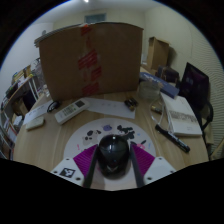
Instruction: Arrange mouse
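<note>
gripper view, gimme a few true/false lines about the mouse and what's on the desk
1. A dark mouse sits between the gripper fingers. True.
2. The fingers' inner pads are green. False: the pads are magenta.
3. A large cardboard box stands at the far side of the desk, beyond the mouse. True.
4. The cardboard box lies flattened under the mouse. False: it stands upright well beyond it; the mouse rests on a white patterned mat.
5. A white keyboard lies on the desk between the box and the mat. True.
</note>
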Demonstrator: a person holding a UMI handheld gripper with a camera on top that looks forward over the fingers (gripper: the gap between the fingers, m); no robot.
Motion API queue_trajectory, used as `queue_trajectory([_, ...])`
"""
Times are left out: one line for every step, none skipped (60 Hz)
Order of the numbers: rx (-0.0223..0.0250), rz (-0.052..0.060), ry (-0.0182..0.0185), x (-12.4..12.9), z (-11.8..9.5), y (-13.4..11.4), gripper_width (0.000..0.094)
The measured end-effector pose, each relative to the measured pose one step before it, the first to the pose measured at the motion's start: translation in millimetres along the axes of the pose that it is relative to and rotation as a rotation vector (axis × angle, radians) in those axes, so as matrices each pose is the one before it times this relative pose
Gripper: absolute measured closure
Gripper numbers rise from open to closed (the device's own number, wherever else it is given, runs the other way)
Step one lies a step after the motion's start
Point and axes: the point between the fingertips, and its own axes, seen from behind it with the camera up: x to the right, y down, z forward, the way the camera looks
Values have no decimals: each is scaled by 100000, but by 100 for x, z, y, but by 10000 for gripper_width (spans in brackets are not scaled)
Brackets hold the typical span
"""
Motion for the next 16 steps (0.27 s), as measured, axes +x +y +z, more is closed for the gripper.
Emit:
queue_trajectory([-1738, 879, 328, -13, -158, 211, 213])
queue_trajectory([-1384, 721, 20, 2, -270, 181, 154])
queue_trajectory([-841, 643, -29, -32, -361, 117, 95])
queue_trajectory([-369, 473, 273, -44, -443, 53, 36])
queue_trajectory([311, 548, 373, 7, -477, -32, 72])
queue_trajectory([378, 57, 94, -102, -574, -72, 51])
queue_trajectory([405, -114, 360, -79, -649, -87, 98])
queue_trajectory([576, -131, 483, -75, -698, -133, 98])
queue_trajectory([483, -221, 488, -93, -764, -102, 95])
queue_trajectory([358, -244, 540, -81, -806, -75, 97])
queue_trajectory([300, -359, 617, -134, -1055, -67, 97])
queue_trajectory([386, 5, 500, -102, -678, 28, 96])
queue_trajectory([219, 371, 348, -123, -817, 2, 96])
queue_trajectory([133, 524, 269, -120, -888, 65, 95])
queue_trajectory([4, 736, 127, -164, -899, 107, 92])
queue_trajectory([33, 820, -44, -168, -881, 109, 96])
